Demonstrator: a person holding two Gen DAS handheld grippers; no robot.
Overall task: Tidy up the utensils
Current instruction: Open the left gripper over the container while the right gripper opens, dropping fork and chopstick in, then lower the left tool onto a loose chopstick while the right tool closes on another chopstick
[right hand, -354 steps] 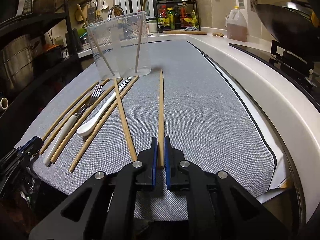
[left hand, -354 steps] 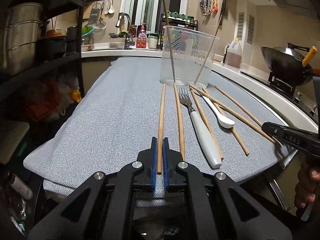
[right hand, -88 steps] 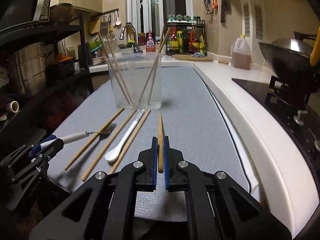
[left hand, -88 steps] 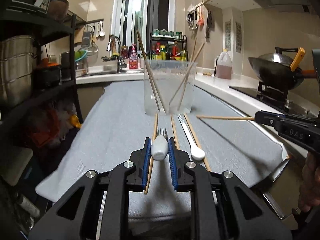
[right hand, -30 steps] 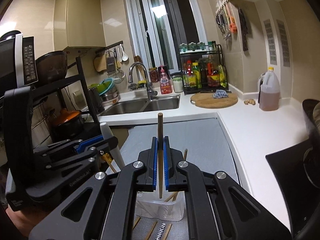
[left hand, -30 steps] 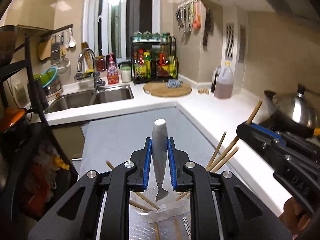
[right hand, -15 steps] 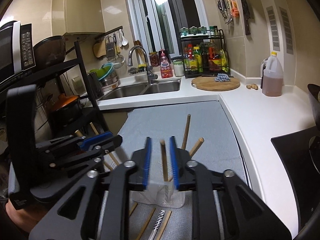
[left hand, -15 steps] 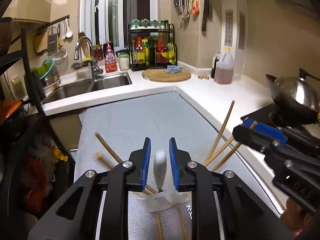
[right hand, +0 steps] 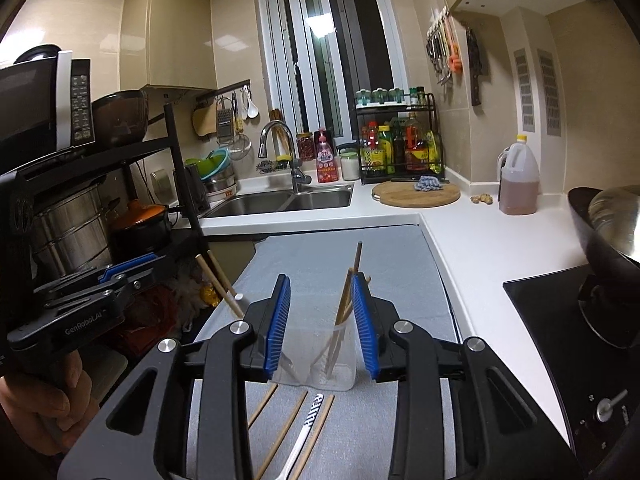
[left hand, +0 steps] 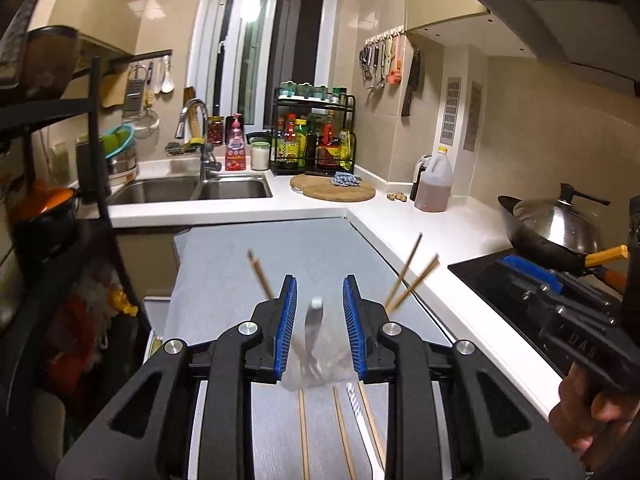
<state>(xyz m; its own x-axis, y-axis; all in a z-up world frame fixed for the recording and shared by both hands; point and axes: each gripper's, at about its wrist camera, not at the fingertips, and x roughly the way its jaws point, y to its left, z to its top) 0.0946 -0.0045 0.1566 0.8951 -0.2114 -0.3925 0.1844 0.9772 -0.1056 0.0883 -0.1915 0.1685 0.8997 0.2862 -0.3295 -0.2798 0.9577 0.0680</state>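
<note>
My left gripper (left hand: 319, 296) is open above the clear plastic cup (left hand: 320, 372). The white-handled fork (left hand: 314, 332) stands in the cup between the blue pads, free of them and blurred. Several wooden chopsticks (left hand: 406, 280) lean out of the cup. My right gripper (right hand: 322, 300) is also open over the cup (right hand: 320, 360), with chopsticks (right hand: 346, 300) standing inside it. Chopsticks (right hand: 280, 436) and a white spoon (right hand: 308, 424) lie on the grey mat (right hand: 312, 256) below. The left gripper shows at the left of the right wrist view (right hand: 104, 276).
A stove top (right hand: 560, 340) with a wok (right hand: 608, 224) is on the right. A sink (right hand: 280, 200), a spice rack (right hand: 396, 152), a cutting board (right hand: 416, 194) and an oil jug (right hand: 518, 184) are at the back. A black shelf (right hand: 80, 200) with pots stands on the left.
Both grippers opened wider over the cup. The fork dropped from the left gripper and the chopstick from the right gripper into the cup.
</note>
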